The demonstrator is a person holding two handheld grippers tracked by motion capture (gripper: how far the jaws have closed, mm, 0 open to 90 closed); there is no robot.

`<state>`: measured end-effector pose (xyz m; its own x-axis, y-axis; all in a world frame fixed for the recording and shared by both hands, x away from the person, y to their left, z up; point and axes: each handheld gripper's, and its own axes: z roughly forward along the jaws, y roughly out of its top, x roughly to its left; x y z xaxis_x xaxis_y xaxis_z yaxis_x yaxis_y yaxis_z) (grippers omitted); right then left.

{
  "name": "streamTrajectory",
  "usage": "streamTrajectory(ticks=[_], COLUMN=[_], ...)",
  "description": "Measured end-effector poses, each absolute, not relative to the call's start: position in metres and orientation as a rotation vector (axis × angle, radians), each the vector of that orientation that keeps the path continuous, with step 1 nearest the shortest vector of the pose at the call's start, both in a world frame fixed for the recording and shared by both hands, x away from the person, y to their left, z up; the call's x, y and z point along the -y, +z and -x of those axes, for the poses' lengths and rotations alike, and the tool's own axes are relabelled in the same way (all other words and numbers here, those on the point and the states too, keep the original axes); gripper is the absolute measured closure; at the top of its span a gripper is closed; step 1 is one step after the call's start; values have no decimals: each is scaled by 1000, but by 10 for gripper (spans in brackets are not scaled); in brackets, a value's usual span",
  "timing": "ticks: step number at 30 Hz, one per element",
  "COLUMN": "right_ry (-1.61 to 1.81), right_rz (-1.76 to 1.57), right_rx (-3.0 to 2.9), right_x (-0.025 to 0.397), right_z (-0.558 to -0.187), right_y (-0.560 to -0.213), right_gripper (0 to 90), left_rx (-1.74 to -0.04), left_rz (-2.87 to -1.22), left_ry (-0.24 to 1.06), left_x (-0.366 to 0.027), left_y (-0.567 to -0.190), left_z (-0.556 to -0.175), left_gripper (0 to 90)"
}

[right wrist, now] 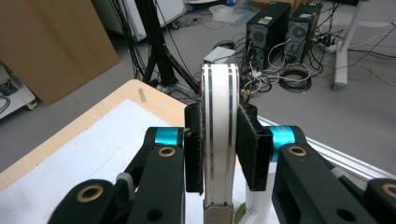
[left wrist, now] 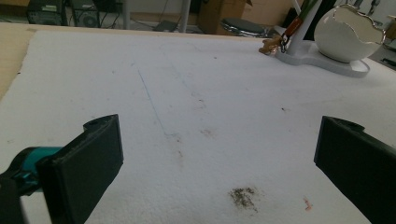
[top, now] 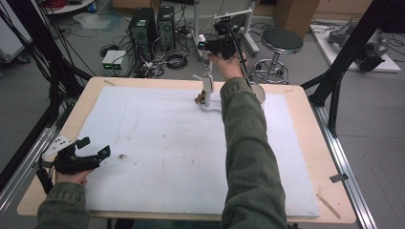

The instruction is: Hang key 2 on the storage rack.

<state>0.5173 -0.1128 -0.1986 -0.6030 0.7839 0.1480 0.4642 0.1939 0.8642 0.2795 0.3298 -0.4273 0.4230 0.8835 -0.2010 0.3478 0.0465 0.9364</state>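
Observation:
A white stand (top: 210, 107) sits at the far middle of the white mat (top: 167, 143), with an upright post (top: 207, 82). A small brown charm (top: 200, 98) hangs at its foot, seen on an orange strap (left wrist: 290, 28) in the left gripper view. Beside it on the stand's base (left wrist: 322, 59) rests a white egg-shaped bowl (left wrist: 348, 32). My right gripper (top: 206, 61) reaches down from above and is shut on the top of the post, a flat white piece with two thin stripes (right wrist: 219, 93), pinched between both pads. My left gripper (top: 94, 147) lies at the table's near left, open and holding nothing (left wrist: 219, 158).
The right sleeve (top: 246, 143) stretches across the mat's middle and hides part of the bowl. A dark stain (left wrist: 243, 196) marks the mat just ahead of the left gripper. Beyond the table's far edge stand computer towers (top: 150, 26), loose cables and a stool (top: 282, 43). Black frame poles flank both sides.

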Motion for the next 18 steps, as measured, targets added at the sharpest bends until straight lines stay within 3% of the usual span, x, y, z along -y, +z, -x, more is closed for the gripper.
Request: streamTrajectory(ticks=[16, 18], right_ry=[1366, 1381], right_rz=[-1168, -1167], right_rx=[-2194, -2207], right_x=[106, 108], right_z=[-522, -521], right_y=[-218, -217], right_gripper=[729, 688], left_rx=[-1127, -1128], left_rz=[-1540, -1540], left_ry=[572, 572], left_x=[-330, -330], left_y=[-428, -428], left_z=[-280, -280], left_gripper=[17, 17])
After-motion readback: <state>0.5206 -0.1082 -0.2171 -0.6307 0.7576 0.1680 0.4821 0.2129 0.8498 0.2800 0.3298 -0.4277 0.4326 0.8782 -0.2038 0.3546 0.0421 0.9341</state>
